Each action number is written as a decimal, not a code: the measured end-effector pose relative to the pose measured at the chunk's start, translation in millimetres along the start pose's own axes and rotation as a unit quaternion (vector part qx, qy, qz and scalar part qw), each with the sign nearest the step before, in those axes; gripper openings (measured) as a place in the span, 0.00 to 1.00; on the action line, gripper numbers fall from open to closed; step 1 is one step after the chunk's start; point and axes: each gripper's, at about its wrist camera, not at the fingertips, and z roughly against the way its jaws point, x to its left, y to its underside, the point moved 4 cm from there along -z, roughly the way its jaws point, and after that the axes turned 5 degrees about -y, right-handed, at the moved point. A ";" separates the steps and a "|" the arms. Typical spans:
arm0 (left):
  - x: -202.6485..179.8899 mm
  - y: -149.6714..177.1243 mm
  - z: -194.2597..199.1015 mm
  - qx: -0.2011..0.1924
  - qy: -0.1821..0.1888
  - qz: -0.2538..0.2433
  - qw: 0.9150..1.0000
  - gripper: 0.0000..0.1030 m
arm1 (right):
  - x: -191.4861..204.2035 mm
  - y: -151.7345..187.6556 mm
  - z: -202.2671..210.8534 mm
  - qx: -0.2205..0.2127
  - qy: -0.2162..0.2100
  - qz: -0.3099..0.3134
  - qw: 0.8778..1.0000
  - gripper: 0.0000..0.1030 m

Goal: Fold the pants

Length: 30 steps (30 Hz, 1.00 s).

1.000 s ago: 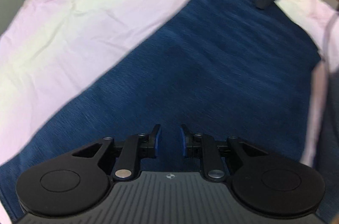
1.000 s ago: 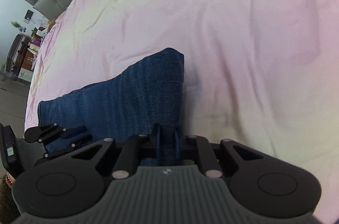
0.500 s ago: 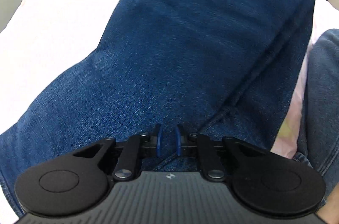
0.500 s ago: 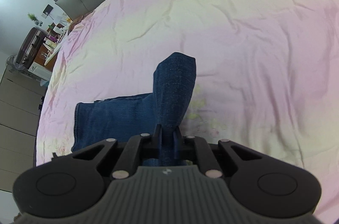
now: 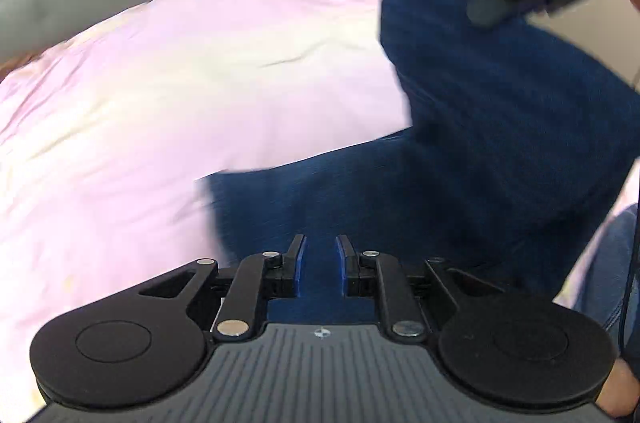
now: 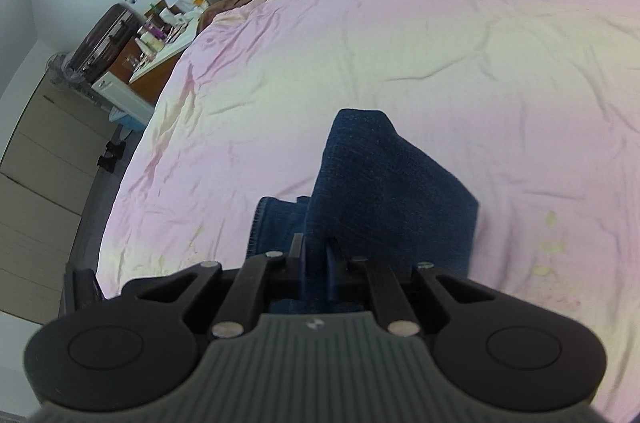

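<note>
the left gripper [image 5: 320, 257] has blue pads [image 5: 300, 265] on black fingers, silver screws, two round black discs and a ribbed grey body. the right gripper [image 6: 316, 257] looks the same. blue jeans [image 5: 608, 263] on the leg.

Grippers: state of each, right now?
Left gripper: jaws slightly apart over the pants; grip cannot be told.
Right gripper: closed on a raised fold of the pants.
</note>
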 end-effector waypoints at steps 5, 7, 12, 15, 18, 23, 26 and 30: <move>42.1 18.9 1.2 0.016 -0.021 0.006 1.000 0.19 | 49.0 6.8 -83.0 0.044 -0.004 0.018 0.999 0.05; 50.8 24.3 -1.1 0.012 -0.007 0.022 1.000 0.19 | 63.3 8.9 -120.0 0.059 0.001 0.022 0.998 0.05; 54.2 31.7 -7.8 0.008 0.015 0.049 0.999 0.19 | 76.5 19.5 -199.0 0.089 0.015 0.008 0.996 0.05; 59.0 35.7 -7.5 0.009 0.023 0.064 0.998 0.19 | 72.8 24.8 -234.6 0.102 0.026 -0.006 0.994 0.05; 63.2 40.7 -3.2 0.013 0.026 0.075 0.997 0.19 | 66.4 30.9 -257.8 0.111 0.030 -0.017 0.993 0.06; 70.9 37.6 -2.0 0.023 0.029 0.104 0.994 0.19 | 65.2 37.5 -272.8 0.115 0.030 -0.004 0.993 0.14; 69.2 33.4 3.6 0.024 0.045 0.126 0.991 0.33 | 69.0 37.2 -252.6 0.102 0.010 0.013 0.995 0.26; 58.2 34.3 4.3 0.036 0.074 0.159 0.984 0.56 | 72.3 33.7 -210.9 0.070 0.024 0.079 0.994 0.27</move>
